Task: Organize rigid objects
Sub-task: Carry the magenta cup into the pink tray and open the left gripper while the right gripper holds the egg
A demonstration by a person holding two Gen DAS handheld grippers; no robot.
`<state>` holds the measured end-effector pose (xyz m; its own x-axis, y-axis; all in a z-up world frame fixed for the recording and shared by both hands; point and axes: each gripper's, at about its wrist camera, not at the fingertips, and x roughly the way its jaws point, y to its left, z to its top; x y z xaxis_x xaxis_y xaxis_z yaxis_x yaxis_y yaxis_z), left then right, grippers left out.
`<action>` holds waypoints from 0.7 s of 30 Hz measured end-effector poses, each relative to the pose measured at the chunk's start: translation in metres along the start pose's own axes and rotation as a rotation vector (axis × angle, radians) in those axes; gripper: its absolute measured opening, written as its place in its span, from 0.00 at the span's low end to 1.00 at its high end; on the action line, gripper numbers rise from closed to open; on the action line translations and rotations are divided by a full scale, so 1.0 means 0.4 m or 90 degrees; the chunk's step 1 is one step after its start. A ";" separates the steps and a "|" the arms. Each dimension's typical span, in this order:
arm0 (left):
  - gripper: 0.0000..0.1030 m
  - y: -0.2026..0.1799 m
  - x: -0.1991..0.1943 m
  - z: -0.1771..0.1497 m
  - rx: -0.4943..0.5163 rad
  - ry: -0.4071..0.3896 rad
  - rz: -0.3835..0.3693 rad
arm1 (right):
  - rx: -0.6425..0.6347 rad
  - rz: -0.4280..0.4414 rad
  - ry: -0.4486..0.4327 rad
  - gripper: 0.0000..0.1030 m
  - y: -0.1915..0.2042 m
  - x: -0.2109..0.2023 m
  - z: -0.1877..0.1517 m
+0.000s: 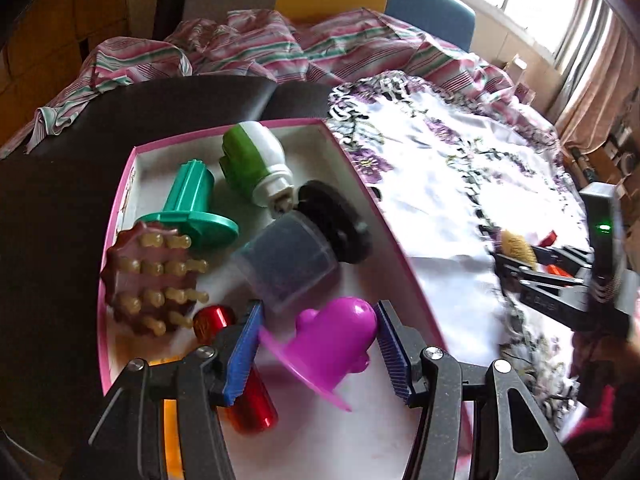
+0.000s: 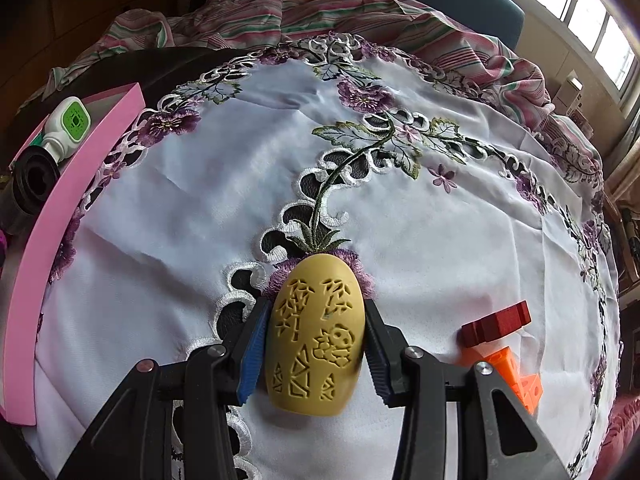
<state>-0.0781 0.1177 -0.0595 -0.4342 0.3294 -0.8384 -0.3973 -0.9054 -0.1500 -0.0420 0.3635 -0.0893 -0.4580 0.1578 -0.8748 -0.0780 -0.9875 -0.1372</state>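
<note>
Left gripper (image 1: 318, 354) clamps a purple cup (image 1: 336, 344) over the pink box (image 1: 120, 200). Right gripper (image 2: 314, 350) grips a yellow egg (image 2: 316, 336) on the table (image 2: 200, 200)

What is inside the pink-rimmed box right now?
Inside the pink-rimmed box: teal flanged plastic holder, green-and-white bulb-shaped device, dark cylinder on black disc, brown studded massager, red metallic tube. The tube's middle is hidden.
</note>
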 end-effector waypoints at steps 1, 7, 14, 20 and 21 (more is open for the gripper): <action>0.55 0.004 0.012 0.004 -0.001 0.003 0.008 | 0.000 0.000 0.000 0.43 0.000 0.000 0.000; 0.56 0.027 0.039 0.021 0.004 -0.011 0.039 | -0.001 0.001 0.001 0.43 -0.001 0.000 -0.001; 0.69 0.030 -0.009 0.006 -0.001 -0.045 0.042 | -0.003 -0.001 0.000 0.43 0.000 0.001 -0.002; 0.71 0.027 -0.072 -0.016 -0.005 -0.073 0.049 | -0.009 -0.007 -0.001 0.43 0.007 0.001 -0.002; 0.72 0.027 -0.082 -0.020 -0.006 -0.076 0.056 | -0.010 -0.008 -0.001 0.43 0.007 0.001 -0.003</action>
<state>-0.0617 0.0950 -0.0379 -0.5608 0.2776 -0.7801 -0.3465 -0.9343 -0.0834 -0.0415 0.3609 -0.0906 -0.4590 0.1698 -0.8720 -0.0704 -0.9854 -0.1548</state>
